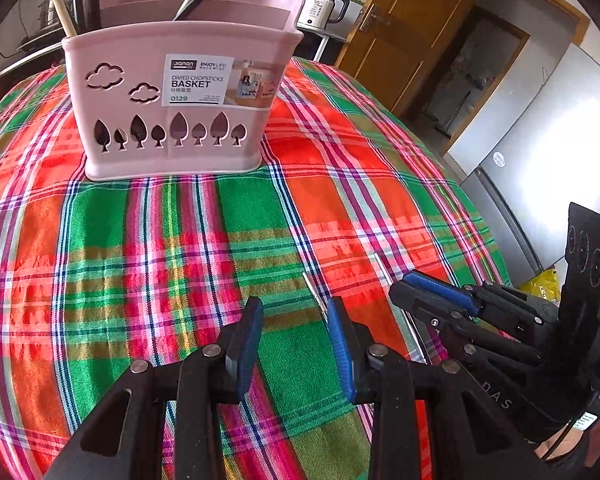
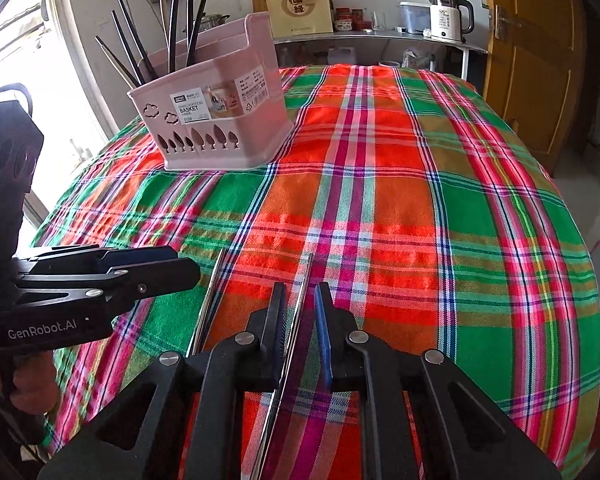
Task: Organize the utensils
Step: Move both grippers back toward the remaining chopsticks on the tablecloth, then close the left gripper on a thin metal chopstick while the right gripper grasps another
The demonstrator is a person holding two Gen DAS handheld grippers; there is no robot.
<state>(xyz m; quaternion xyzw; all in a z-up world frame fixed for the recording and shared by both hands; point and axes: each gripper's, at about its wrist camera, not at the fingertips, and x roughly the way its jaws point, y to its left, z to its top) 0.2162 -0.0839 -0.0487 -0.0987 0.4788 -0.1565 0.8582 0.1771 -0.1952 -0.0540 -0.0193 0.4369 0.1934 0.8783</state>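
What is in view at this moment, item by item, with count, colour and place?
chopstick basket: one, pink, far left of the table
utensils in basket: several, mostly dark, standing at its back
metal chopsticks: two, silver, on the cloth near the grippers
tablecloth: one, red-green plaid, over the table
kettle: one, white, on the back shelf
paper bag: one, tan, on the shelf
left gripper: open, empty
right gripper: open, straddling one chopstick
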